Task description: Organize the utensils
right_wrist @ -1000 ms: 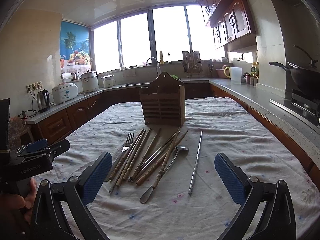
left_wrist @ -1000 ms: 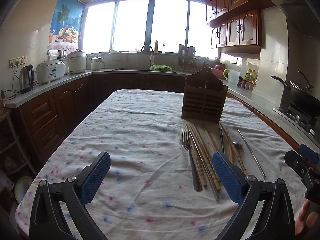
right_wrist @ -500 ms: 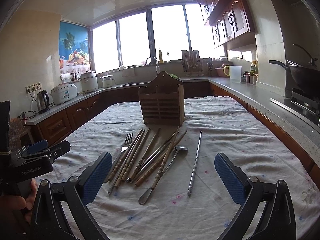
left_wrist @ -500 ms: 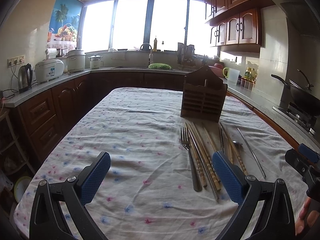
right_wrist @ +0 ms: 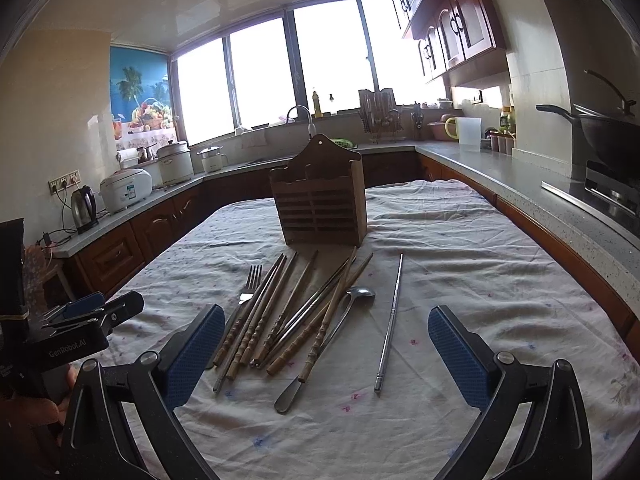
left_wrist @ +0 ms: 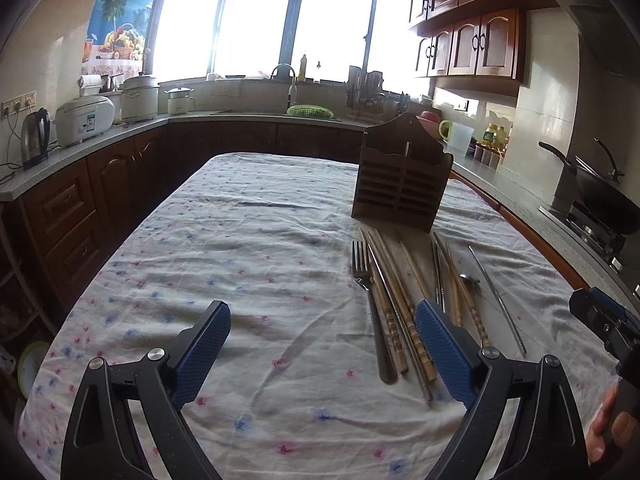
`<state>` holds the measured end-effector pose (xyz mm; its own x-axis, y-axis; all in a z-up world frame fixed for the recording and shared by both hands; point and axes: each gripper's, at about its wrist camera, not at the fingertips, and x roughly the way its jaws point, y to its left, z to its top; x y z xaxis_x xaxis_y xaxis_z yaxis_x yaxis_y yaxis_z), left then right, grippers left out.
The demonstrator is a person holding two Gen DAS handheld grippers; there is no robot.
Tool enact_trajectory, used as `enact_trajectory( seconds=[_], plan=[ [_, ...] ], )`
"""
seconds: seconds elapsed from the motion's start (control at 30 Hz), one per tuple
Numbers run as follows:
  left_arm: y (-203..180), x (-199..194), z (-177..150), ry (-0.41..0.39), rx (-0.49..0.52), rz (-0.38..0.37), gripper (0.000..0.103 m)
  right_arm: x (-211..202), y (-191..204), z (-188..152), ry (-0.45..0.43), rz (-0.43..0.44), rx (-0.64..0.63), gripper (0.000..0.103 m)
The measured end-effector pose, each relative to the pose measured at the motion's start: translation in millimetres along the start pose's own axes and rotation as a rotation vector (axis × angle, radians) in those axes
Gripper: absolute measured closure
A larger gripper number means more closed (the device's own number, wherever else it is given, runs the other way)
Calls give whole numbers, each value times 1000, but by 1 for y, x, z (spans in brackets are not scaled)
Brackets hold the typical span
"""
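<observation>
Nothing is stowed yet: the dark brown slatted wooden utensil holder [right_wrist: 322,196] stands upright at the far middle of the surface [right_wrist: 460,248], which is draped in a white flower-print cloth, and every utensil lies loose just in front of it. The left hand-held gripper [left_wrist: 322,344] hangs low over bare cloth, its jaws spread with nothing between them, though they have just been closing a little. The right hand-held gripper [right_wrist: 326,338] is spread too and empty, with the bundle ahead.

The main risk is the crowding. The carved wooden chopsticks [right_wrist: 256,320] and thin metal chopsticks [right_wrist: 310,312] overlap and cross the long-handled metal spoon [right_wrist: 332,332], so a pinch may catch several at once or roll neighbours away. The silver metal fork [left_wrist: 370,300] and the lone metal rod [right_wrist: 390,320] lie flat on soft cloth, so the pads could pinch fabric and drag the whole layout. Slim metal could also slip and tilt in the grip.
</observation>
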<state>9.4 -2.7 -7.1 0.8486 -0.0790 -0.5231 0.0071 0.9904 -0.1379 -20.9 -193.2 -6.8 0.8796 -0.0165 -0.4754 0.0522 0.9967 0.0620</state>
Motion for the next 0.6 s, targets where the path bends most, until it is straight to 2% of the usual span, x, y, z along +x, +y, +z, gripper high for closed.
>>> enact_trajectory(
  seconds=[0.3, 0.37, 0.6],
  plan=[
    [1, 35, 29, 117, 18, -67, 31, 24, -19, 12, 105, 38, 99, 15],
    [1, 43, 36, 137, 21, -82, 34, 32, -23, 14, 131, 52, 125, 23],
    [1, 87, 62, 206, 51, -122, 46, 64, -30, 27, 203, 93, 189, 37]
  ],
)
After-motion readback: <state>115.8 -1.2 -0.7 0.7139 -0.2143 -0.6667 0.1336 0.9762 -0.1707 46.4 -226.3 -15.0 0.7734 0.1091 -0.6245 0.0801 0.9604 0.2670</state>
